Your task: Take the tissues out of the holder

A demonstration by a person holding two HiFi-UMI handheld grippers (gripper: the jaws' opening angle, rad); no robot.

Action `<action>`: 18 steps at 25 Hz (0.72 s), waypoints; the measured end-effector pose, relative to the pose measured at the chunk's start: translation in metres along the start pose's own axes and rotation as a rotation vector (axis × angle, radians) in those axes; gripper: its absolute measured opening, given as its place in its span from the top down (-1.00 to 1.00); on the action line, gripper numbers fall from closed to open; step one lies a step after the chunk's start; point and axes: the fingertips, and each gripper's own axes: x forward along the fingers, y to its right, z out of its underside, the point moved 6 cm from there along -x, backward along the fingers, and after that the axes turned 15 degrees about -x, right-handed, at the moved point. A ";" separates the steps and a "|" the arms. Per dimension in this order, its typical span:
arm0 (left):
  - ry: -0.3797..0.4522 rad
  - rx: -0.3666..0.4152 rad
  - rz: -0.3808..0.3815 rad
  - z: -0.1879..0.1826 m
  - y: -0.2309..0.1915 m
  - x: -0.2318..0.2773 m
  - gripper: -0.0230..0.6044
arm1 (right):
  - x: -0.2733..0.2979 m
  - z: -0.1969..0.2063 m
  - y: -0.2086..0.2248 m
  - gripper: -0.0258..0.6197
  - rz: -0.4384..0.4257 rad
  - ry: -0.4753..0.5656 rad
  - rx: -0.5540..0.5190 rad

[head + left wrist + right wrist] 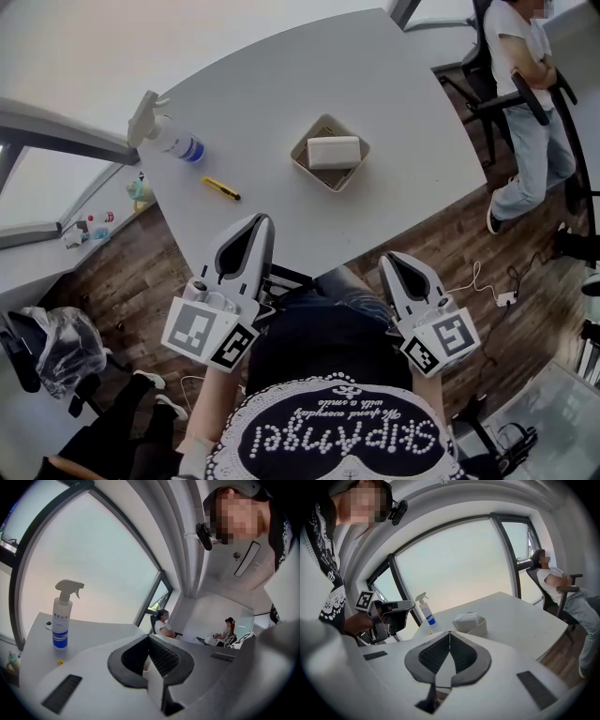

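A beige square holder (328, 164) stands mid-table with a white pack of tissues (334, 150) lying in it. In the right gripper view the holder (477, 628) and tissues (466, 619) lie ahead on the table. My left gripper (259, 225) hovers over the table's near edge, jaws together and empty; its tips (149, 638) meet in its own view. My right gripper (390, 259) is held off the near edge by my lap, shut and empty, tips (450, 633) touching. Both are well short of the holder.
A spray bottle (169, 139) and a yellow utility knife (222, 188) lie on the left of the white table (394, 103). A seated person (525, 84) on a chair is at the far right. Cables (487, 286) run on the wood floor.
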 end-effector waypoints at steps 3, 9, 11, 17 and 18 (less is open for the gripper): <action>-0.003 -0.002 -0.009 0.001 -0.003 -0.001 0.92 | 0.002 0.002 -0.001 0.88 -0.003 -0.001 0.010; 0.003 -0.009 -0.045 0.003 -0.003 -0.002 0.92 | 0.009 -0.001 0.009 0.88 -0.033 0.006 0.009; 0.018 -0.012 -0.064 0.003 -0.001 0.000 0.92 | 0.013 -0.005 0.016 0.88 -0.057 0.012 0.005; 0.062 -0.026 -0.092 0.003 0.009 0.005 0.92 | 0.027 -0.018 0.026 0.88 -0.126 0.039 -0.055; 0.069 -0.027 -0.093 0.003 0.010 0.005 0.92 | 0.029 -0.019 0.025 0.88 -0.135 0.046 -0.074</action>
